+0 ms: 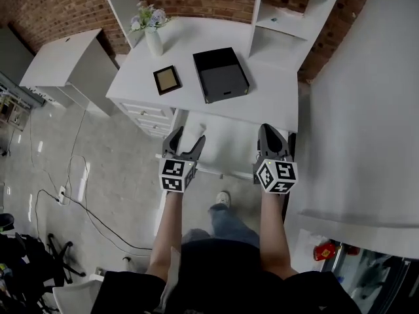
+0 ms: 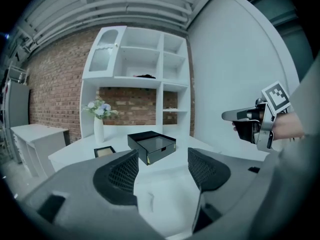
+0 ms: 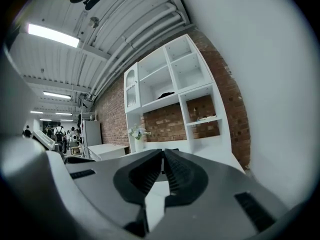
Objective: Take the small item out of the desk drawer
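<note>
A white desk stands ahead of me against a brick wall. On its top lies a black box with a shallow drawer front that faces me; the drawer looks closed. Under the desk's left end are white drawers, also closed. No small item shows. My left gripper hangs short of the desk's front edge, open and empty. My right gripper is level with it on the right, shut on nothing; it also shows in the left gripper view as the right gripper.
A picture frame and a vase of flowers stand on the desk left of the box. White shelf units rise behind. A lower white surface lies between the grippers. A white wall runs along the right; cables cross the floor on the left.
</note>
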The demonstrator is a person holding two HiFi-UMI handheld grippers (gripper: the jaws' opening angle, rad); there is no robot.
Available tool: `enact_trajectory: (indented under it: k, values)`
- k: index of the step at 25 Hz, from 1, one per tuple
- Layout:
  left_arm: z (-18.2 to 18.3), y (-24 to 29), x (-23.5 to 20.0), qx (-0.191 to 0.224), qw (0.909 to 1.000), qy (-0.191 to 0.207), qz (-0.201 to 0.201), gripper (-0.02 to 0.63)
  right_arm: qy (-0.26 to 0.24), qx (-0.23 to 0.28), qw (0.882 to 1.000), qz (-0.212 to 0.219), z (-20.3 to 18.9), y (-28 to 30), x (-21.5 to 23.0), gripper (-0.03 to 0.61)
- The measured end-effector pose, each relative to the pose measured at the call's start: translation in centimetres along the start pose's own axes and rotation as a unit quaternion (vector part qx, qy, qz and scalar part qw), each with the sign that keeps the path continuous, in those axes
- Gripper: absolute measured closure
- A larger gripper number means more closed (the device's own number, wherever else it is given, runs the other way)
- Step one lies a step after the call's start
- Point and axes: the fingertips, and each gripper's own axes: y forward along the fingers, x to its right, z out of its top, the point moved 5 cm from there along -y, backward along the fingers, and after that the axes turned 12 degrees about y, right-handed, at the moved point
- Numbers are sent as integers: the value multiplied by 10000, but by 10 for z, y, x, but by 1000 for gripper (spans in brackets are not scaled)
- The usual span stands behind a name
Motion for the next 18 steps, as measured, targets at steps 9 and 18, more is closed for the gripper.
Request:
enact_trajectory:
  k: [9,18]
  values:
    - [-16,40,-11,-402,9992,-21,27,333,269,-246,9992,165,-14,53,19,580]
    - [-32,84,-19,-811,9961,94,-325,333,45,-388,9991,165,-6,79,24,580]
